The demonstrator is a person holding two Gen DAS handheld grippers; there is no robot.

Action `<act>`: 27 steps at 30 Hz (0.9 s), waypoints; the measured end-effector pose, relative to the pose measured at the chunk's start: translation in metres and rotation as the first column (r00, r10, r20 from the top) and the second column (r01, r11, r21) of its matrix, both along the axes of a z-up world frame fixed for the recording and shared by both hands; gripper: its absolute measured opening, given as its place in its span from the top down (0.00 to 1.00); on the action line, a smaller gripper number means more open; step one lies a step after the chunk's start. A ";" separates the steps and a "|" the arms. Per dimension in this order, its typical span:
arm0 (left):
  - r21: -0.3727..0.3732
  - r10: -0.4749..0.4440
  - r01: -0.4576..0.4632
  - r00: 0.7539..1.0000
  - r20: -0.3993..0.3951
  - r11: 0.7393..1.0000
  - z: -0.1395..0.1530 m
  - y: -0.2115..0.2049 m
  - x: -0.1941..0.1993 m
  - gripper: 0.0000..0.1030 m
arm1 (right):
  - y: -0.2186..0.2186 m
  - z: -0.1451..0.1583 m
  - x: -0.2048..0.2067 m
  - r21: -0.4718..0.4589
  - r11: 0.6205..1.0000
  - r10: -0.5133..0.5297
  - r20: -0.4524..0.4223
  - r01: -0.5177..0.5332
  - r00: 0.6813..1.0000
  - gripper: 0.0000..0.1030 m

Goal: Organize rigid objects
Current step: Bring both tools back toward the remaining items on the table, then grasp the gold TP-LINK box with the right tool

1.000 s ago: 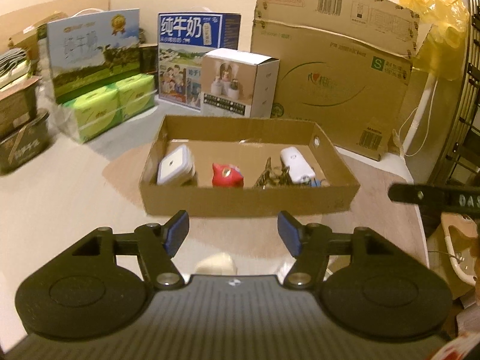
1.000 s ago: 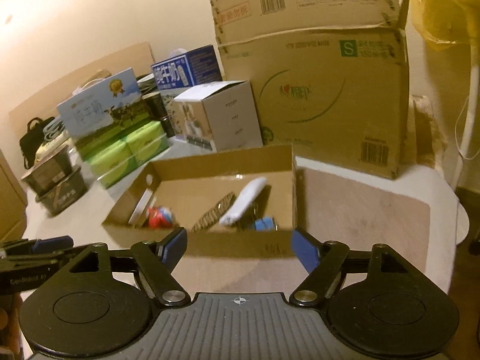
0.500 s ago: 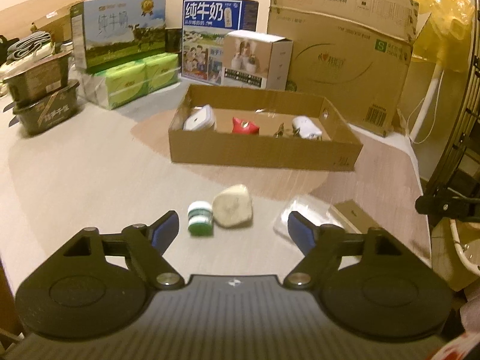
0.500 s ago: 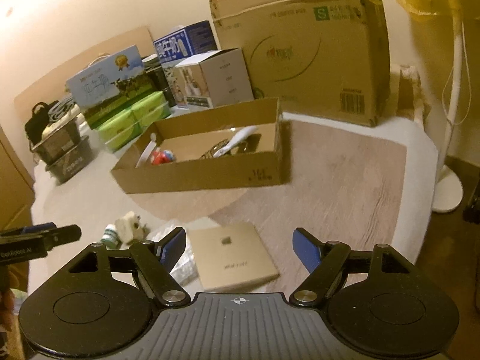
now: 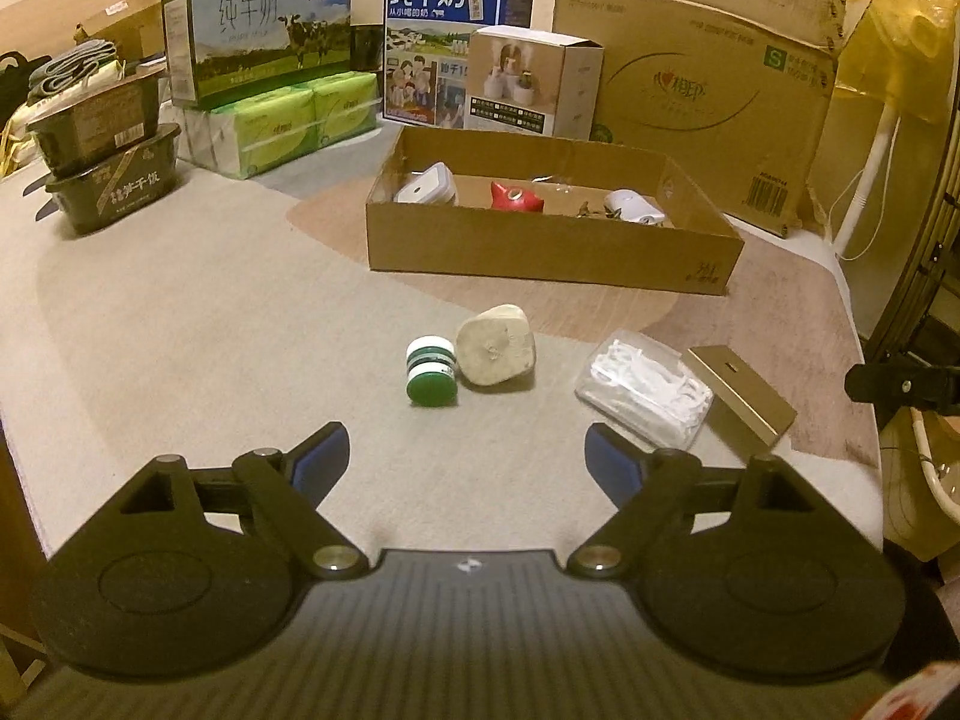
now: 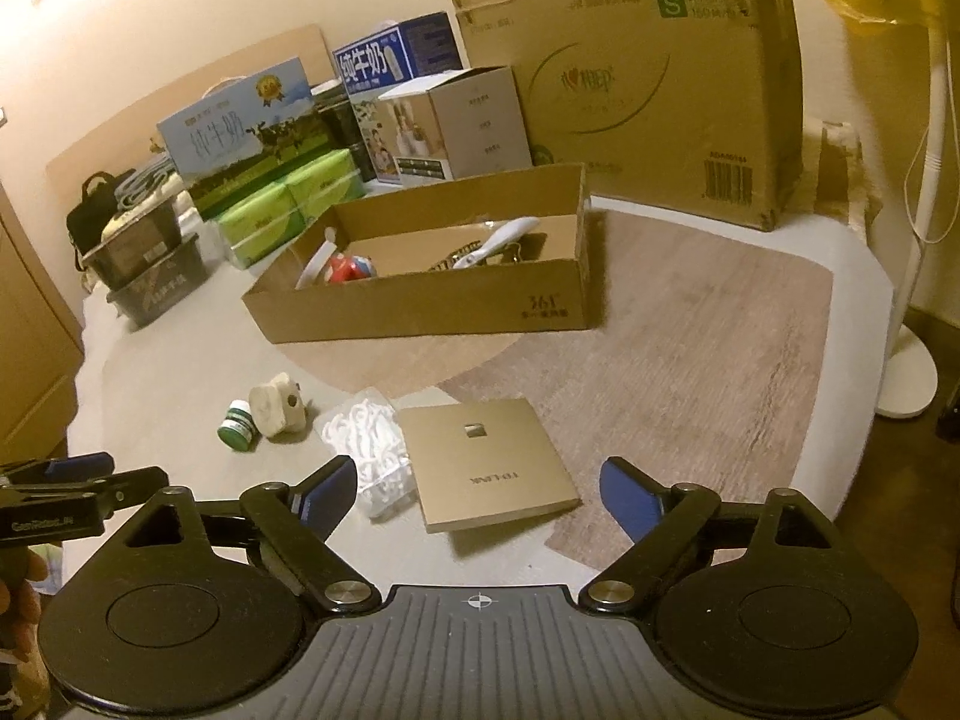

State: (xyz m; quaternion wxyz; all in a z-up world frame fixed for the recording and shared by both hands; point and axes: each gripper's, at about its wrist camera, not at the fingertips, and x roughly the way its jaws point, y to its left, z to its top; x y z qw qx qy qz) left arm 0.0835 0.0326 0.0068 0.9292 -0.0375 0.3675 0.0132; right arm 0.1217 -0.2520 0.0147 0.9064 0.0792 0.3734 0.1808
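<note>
A shallow cardboard tray (image 5: 540, 252) (image 6: 420, 309) holds a white square gadget (image 5: 423, 186), a red figure (image 5: 513, 199), a white device (image 5: 633, 207) and a dark clip. In front of it on the table lie a green-capped jar (image 5: 429, 369) (image 6: 236, 425), a cream block (image 5: 495, 345) (image 6: 276, 407), a clear box of white picks (image 5: 645, 387) (image 6: 375, 450) and a flat gold box (image 5: 741, 393) (image 6: 486, 462). My left gripper (image 5: 467, 461) is open and empty, short of the jar. My right gripper (image 6: 477, 495) is open and empty, above the gold box's near edge.
Milk cartons (image 5: 258, 30), green tissue packs (image 5: 282, 120), a small white box (image 5: 534, 87) and a large cardboard box (image 5: 708, 84) line the back. Dark food tubs (image 5: 111, 180) stand at the left. A white fan stand (image 6: 912, 372) is beyond the table's right edge.
Both grippers have pulled back from the tray. The jar, cream block, picks box and gold box have come into view in front of them. Both stay open.
</note>
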 end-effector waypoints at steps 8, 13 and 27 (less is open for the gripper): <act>-0.004 -0.002 0.002 1.000 -0.014 1.000 -0.004 0.002 0.004 0.18 | 0.002 -0.009 0.009 -0.016 1.000 0.013 -0.028 -0.014 1.000 0.14; -0.011 0.000 0.000 1.000 -0.021 1.000 -0.008 0.003 0.011 0.18 | 0.007 -0.019 0.016 -0.015 0.998 0.056 -0.055 -0.057 0.997 0.13; -0.033 -0.005 0.004 0.999 -0.043 0.999 -0.021 0.006 0.038 0.18 | 0.001 -0.054 0.070 0.028 0.990 0.143 -0.135 -0.141 0.980 0.06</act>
